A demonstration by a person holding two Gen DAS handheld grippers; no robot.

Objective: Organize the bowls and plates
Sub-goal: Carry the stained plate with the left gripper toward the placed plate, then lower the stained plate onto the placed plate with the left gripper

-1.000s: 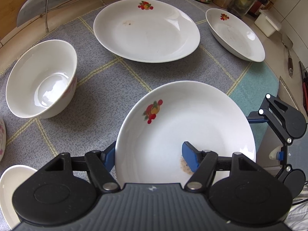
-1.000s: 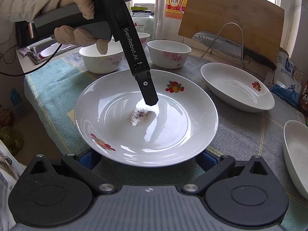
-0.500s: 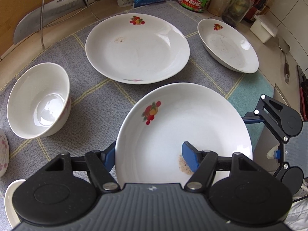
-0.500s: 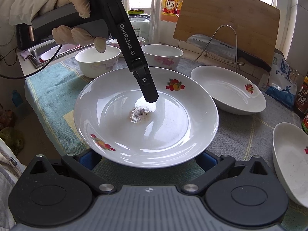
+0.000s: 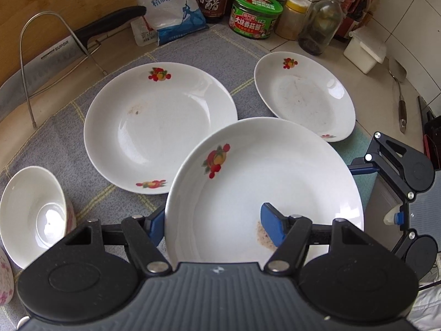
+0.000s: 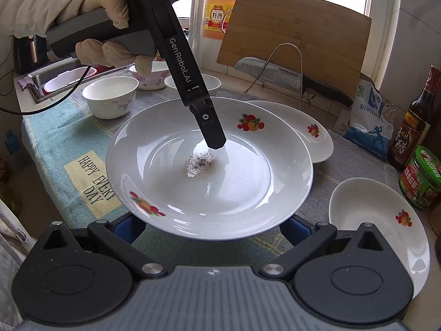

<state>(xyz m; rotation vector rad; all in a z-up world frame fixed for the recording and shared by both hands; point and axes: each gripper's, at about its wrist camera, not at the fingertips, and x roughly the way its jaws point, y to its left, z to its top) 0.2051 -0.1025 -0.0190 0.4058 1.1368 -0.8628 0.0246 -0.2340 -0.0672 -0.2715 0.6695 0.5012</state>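
A white fruit-print plate (image 5: 275, 176) with a brown smear is pinched at its rim by my left gripper (image 5: 215, 223), one blue finger on top, one beneath. It hangs above the grey mat, overlapping a second plate (image 5: 154, 124). In the right wrist view the held plate (image 6: 220, 190) is lifted, with the left gripper's finger (image 6: 212, 132) on it. My right gripper (image 6: 209, 229) is open, its blue pads under the plate's near edge. A third plate (image 5: 303, 93) lies at the right.
White bowls stand on the left (image 5: 33, 215) and at the back (image 6: 110, 96). A cleaver on a wire rack (image 5: 58, 52), a cutting board (image 6: 297, 35), bottles and jars (image 5: 256, 13) line the back. A sink (image 6: 58, 82) is far left.
The held plate has risen and moved forward and right over the mat, now overlapping the second plate. The bowls have dropped back to the left. The left gripper's grip is unchanged.
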